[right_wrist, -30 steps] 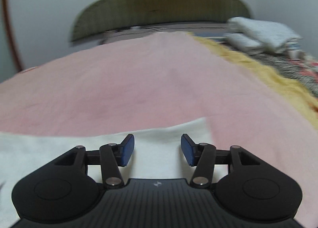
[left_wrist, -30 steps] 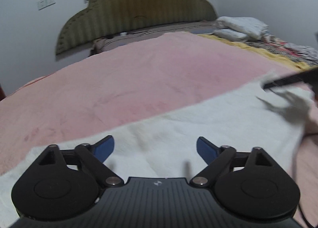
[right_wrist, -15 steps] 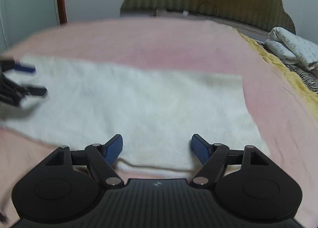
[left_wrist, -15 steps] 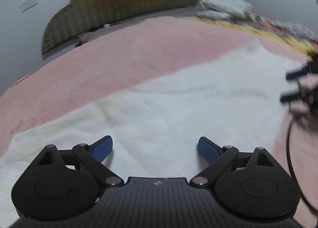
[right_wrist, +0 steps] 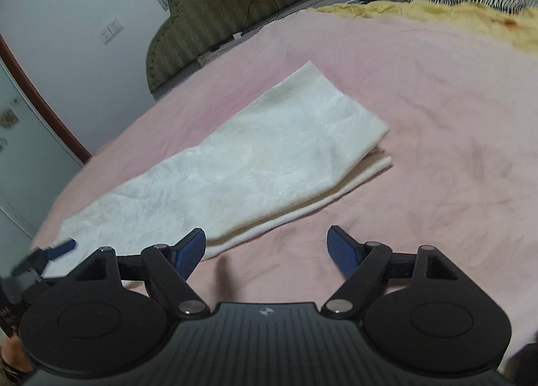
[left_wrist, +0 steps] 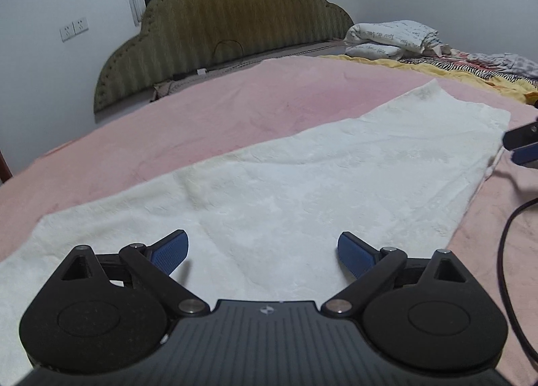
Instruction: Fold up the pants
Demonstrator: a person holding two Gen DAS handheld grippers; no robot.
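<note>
The left gripper [left_wrist: 262, 253] has pulled back since half a second ago: more of the white pants [left_wrist: 302, 184] shows ahead of it, and the view, smeared before, is now sharp. Its blue fingers [left_wrist: 169, 251] are spread wide and hold nothing, hovering over the near end of the cloth. The right gripper [right_wrist: 267, 248] has swung too; half a second ago both its fingers stood over the pants, whereas now only the left finger overlaps the cloth's near edge and the right one is over bare pink blanket [right_wrist: 437, 100]. Its jaws are likewise wide apart and empty, a little wider than a second ago.

The pants lie flat on the pink blanket, folded lengthwise so that a second layer peeks out along the near edge in the right wrist view. Their long axis runs from the left gripper's side, low on the left, up and away to the right, toward the yellow blanket [right_wrist: 420, 10] and the folded bedding [left_wrist: 390, 36] beside the olive headboard [left_wrist: 228, 29]. The far end is squared off.
</note>
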